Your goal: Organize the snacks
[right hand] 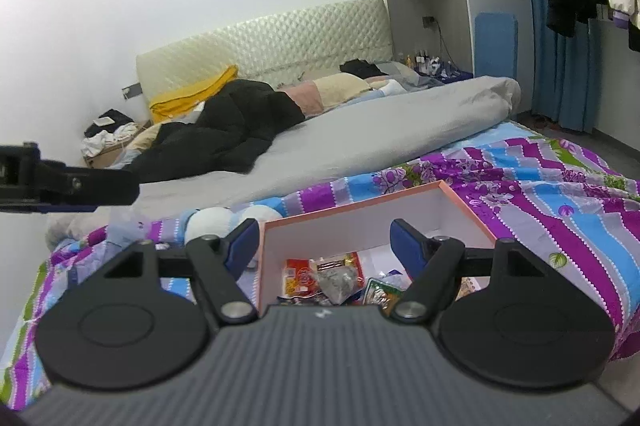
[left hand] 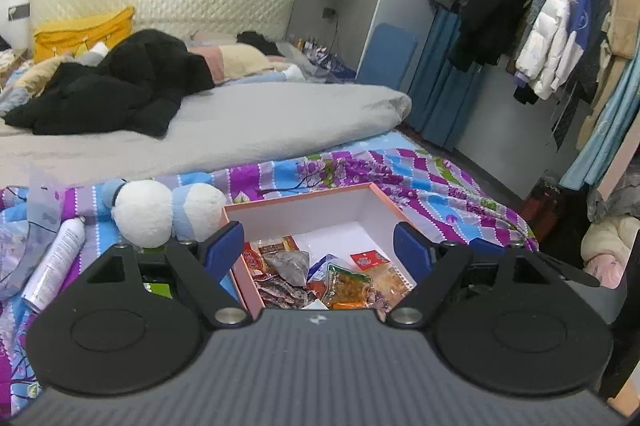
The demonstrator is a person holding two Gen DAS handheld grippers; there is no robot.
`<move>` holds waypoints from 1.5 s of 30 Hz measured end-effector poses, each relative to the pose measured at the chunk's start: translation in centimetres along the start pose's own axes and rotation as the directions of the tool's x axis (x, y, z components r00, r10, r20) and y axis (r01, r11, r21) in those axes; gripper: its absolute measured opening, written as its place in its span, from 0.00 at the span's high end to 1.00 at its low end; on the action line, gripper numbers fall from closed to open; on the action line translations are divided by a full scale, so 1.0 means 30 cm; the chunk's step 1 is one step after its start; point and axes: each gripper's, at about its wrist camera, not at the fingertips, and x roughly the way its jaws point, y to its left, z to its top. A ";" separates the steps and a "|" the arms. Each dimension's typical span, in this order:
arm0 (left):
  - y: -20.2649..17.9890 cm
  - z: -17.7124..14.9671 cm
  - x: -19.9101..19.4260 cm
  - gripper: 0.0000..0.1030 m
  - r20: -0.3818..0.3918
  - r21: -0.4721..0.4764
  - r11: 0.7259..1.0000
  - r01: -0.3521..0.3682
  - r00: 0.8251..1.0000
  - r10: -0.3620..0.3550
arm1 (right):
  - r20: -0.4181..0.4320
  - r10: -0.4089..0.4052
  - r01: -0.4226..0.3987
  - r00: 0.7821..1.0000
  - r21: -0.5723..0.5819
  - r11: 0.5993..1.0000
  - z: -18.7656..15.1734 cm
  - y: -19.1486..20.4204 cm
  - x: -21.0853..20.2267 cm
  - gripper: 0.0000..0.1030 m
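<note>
A pink-rimmed white box (left hand: 312,203) lies on the patterned bedsheet, and it also shows in the right wrist view (right hand: 360,201). Several snack packets (left hand: 320,276) lie in its near half; they also show in the right wrist view (right hand: 328,280). My left gripper (left hand: 318,246) is open and empty, hovering above the box's near end. My right gripper (right hand: 322,244) is open and empty, also above the box's near end. Part of the left gripper (right hand: 68,181) shows at the left edge of the right wrist view.
A white and blue plush toy (left hand: 160,209) lies just left of the box. A spray can (left hand: 56,262) lies further left. A grey duvet (left hand: 240,121) and black coat (left hand: 120,81) cover the bed behind. Hanging clothes (left hand: 560,25) stand at the right.
</note>
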 end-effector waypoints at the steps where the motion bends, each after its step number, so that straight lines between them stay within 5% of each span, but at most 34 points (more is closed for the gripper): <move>1: -0.005 -0.008 -0.020 0.17 0.006 -0.001 1.000 -0.001 1.000 0.001 | 0.007 -0.002 0.002 1.000 -0.008 1.000 -0.005 0.008 -0.019 0.28; 15: -0.051 -0.199 -0.274 0.17 0.055 0.030 0.999 -0.037 0.998 0.035 | -0.005 -0.055 0.055 0.998 0.007 0.998 -0.145 -0.015 -0.246 0.28; 31: -0.060 -0.369 -0.261 0.17 0.019 0.066 0.998 -0.018 1.000 0.017 | 0.023 -0.088 0.088 0.996 0.027 0.996 -0.267 -0.025 -0.330 0.28; 33: -0.050 -0.374 -0.256 0.06 0.035 0.057 0.998 -0.030 0.999 0.028 | 0.022 -0.099 0.098 0.995 0.032 0.995 -0.280 -0.028 -0.317 0.09; 35: -0.044 -0.376 -0.252 0.02 0.051 0.048 0.997 -0.061 0.997 0.059 | 0.018 -0.108 0.107 0.994 0.052 0.993 -0.291 -0.034 -0.306 0.00; 45: -0.011 -0.385 -0.228 0.00 0.011 0.014 0.996 -0.092 0.996 0.092 | 0.031 -0.117 0.116 0.993 0.048 0.992 -0.294 -0.032 -0.314 0.00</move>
